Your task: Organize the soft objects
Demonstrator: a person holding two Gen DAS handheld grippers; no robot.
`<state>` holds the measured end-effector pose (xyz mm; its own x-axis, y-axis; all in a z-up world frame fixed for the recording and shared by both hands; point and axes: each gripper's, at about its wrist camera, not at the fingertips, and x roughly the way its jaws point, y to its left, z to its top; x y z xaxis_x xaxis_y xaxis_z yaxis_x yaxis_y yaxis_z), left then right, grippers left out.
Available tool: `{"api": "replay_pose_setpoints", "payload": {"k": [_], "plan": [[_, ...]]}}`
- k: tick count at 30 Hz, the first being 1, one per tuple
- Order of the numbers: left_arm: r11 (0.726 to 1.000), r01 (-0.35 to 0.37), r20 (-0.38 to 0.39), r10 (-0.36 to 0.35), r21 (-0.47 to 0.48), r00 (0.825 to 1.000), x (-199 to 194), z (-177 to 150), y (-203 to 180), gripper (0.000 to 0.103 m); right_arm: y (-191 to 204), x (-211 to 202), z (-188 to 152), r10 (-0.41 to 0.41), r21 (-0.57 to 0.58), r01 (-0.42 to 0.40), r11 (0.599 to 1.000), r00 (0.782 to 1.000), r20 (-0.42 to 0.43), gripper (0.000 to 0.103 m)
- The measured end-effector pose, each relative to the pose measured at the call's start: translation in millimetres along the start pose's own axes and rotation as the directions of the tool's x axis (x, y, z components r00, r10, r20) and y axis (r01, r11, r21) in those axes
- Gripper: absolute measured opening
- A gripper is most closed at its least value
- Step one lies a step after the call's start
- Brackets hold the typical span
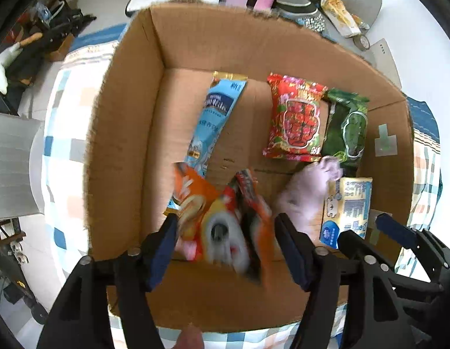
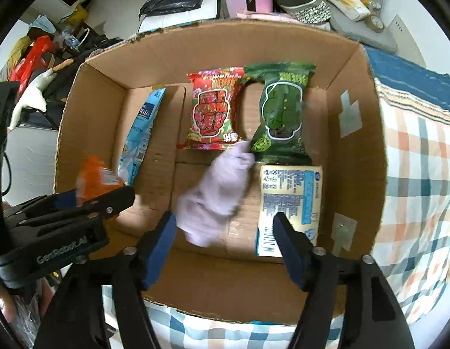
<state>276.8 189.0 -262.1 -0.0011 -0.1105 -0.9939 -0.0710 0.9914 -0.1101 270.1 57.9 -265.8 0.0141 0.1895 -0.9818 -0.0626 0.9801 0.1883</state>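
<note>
A: Blurred orange-and-red crinkly snack packet, low centre of the left wrist frame, between the spread fingers of the left gripper. Apparently loose, not pinched; contact with either pad impossible to tell through the blur.

B: Right gripper?

A: Released too, jaws wide, nothing between them. Just above, mid-frame, a crumpled pale lilac soft cloth piece, blurred, over the floor of the brown cardboard box.

B: Handling?

A: Packet: light, puffy, slippery film, noisy to squeeze; probably best pinched on the flat sealed edge rather than the air-filled belly. Cloth: limp, no shape of its own, likely to drape and slip unless bunched at its thick middle.

B: Around them?

A: Long light-blue pouch lying upper left of the packet. Red flowered packet and dark green packet side by side, overlapping at one edge, in the upper middle. Yellow-and-blue wrapped tissue pack lower right, touching the green one. Checked bedsheet under the box, right edge of the frame.
</note>
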Motion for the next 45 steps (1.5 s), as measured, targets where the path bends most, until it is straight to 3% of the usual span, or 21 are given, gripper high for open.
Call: {"api": "replay_pose_setpoints", "payload": {"k": [7, 12, 20, 28, 45], "plan": [[0.998, -0.055, 0.072, 0.054, 0.019, 0.996, -20, -7, 1, 0.088, -4, -17, -5, -0.052, 0.002, 0.052, 0.999, 0.998, 0.031, 0.096], [0.998, -0.062, 0.106, 0.059, 0.026, 0.993, -28, -16, -3, 0.097, -11, -21, -11, -0.116, 0.005, 0.116, 0.993, 0.993, 0.037, 0.103], [0.995, -0.095, 0.185, 0.089, 0.024, 0.979, -52, -32, -6, 0.097, -18, -28, -25, -0.165, 0.034, 0.163, 0.986, 0.985, 0.058, 0.103], [0.996, -0.085, 0.258, 0.079, 0.012, 0.963, -91, -59, -10, 0.097, -22, -70, -47, -0.159, 0.051, 0.154, 0.987, 0.979, 0.127, 0.103], [0.992, -0.112, 0.451, 0.076, 0.054, 0.889, -208, -138, -43, 0.097, -19, -209, -130, -0.129, 0.065, 0.114, 0.991, 0.929, 0.347, 0.103]]}}
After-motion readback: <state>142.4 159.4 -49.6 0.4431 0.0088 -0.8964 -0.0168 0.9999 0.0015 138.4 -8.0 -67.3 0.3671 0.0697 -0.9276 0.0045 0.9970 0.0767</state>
